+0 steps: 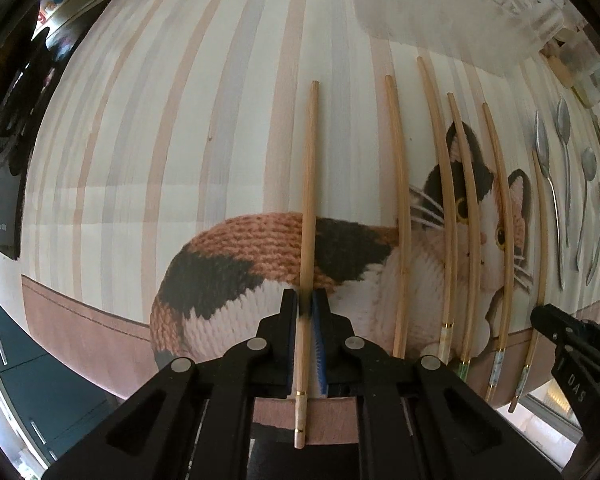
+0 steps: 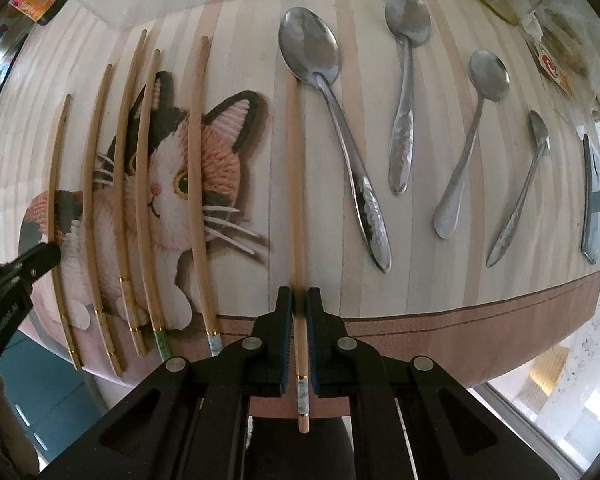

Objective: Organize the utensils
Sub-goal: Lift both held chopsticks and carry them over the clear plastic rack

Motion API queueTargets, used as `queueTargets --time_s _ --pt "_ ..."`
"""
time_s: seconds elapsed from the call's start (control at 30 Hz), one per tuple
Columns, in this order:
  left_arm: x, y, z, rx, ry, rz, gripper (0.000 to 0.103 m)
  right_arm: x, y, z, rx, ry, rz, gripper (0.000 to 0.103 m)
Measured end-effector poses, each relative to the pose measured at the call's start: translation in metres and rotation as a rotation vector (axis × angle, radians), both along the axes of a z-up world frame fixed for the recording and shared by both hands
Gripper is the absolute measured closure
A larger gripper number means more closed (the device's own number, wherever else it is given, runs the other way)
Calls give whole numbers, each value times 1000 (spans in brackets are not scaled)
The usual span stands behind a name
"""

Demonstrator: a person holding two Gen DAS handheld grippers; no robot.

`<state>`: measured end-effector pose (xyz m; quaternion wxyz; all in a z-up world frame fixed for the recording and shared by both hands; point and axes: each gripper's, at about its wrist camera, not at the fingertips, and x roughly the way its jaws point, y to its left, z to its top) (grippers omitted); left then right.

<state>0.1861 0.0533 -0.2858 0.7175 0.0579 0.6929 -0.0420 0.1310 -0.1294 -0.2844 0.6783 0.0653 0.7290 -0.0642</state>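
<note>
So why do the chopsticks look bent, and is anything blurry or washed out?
Left wrist view: fisheye bows the outer chopsticks; the gripped chopstick stays straight; the top right corner is washed out. Right wrist view: same bowing at left; spoons show soft glare; bright window.

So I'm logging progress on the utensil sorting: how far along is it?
Chopsticks already lie in a rough row on the cat-print mat, spoons grouped to their right. In hand: the left hand-held gripper is shut on the leftmost chopstick, the right hand-held gripper on the rightmost chopstick. Left: placing both.
</note>
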Motion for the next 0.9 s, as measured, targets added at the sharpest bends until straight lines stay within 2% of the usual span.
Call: queueTargets --time_s 0.33,0.4,0.53,0.67,0.9 --pt "6 -17 2 18 -23 6 99 12 4 -5 -19 17 31 94" --pt "0 -18 5 50 -51 3 99 12 3 -5 -12 13 12 96" --pt "-18 -12 17 60 -78 19 99 11 3 -1 9 -8 4 96" --pt "-37 -5 43 61 -124 51 99 6 5 13 30 -53 9 96" --pt "-69 -12 111 19 -230 81 99 -3 3 52 89 -146 9 96"
